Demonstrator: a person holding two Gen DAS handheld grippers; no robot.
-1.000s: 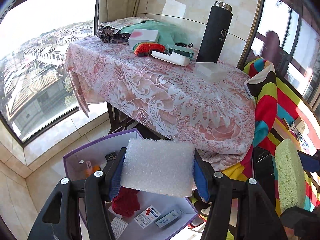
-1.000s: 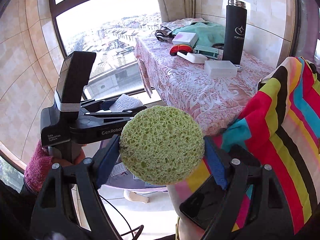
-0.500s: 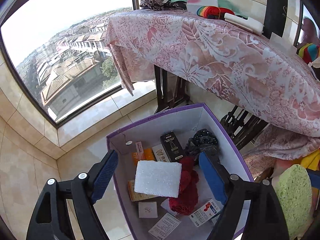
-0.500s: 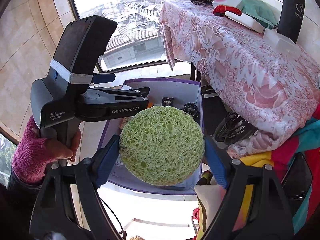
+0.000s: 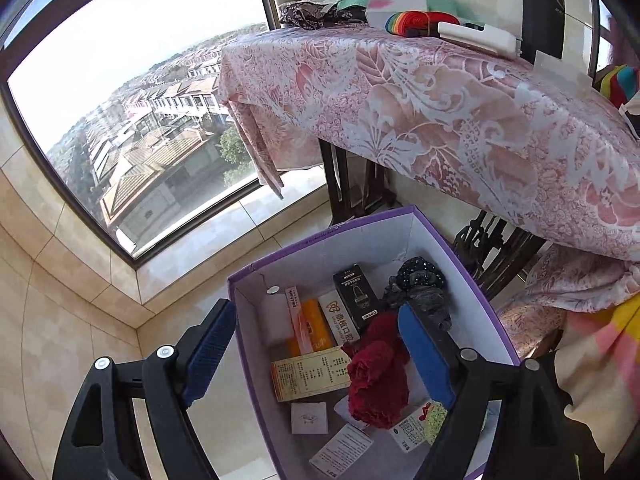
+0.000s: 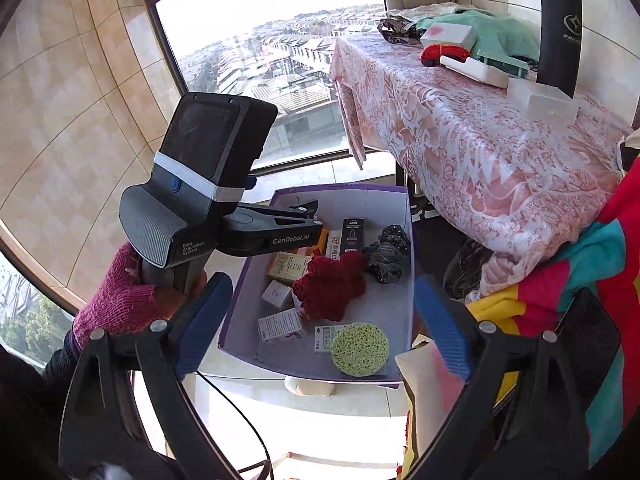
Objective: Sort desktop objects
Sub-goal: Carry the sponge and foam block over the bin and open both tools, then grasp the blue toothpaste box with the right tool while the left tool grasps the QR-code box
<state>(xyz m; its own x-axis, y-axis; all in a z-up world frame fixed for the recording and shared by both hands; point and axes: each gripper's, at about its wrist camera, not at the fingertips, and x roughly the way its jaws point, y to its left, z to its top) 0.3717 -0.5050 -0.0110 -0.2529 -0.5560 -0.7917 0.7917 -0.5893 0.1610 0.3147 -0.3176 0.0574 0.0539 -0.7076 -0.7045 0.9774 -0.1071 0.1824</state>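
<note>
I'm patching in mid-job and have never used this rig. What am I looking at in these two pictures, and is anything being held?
There is no robot arm: a person holds a hand-held gripper in each hand, and each carries a wide-angle camera looking along its two blue-padded fingers.

The left view looks down through the left gripper into a purple box on the floor. The right view looks through the right gripper at the same box, and shows the left gripper's body from the side, in a gloved hand.

In the box: small cartons, a red cloth, a dark cloth and a green sponge. On the table: a black flask, a clear case and other items.

Both grippers are open and empty; the right jaws have just opened.
</note>
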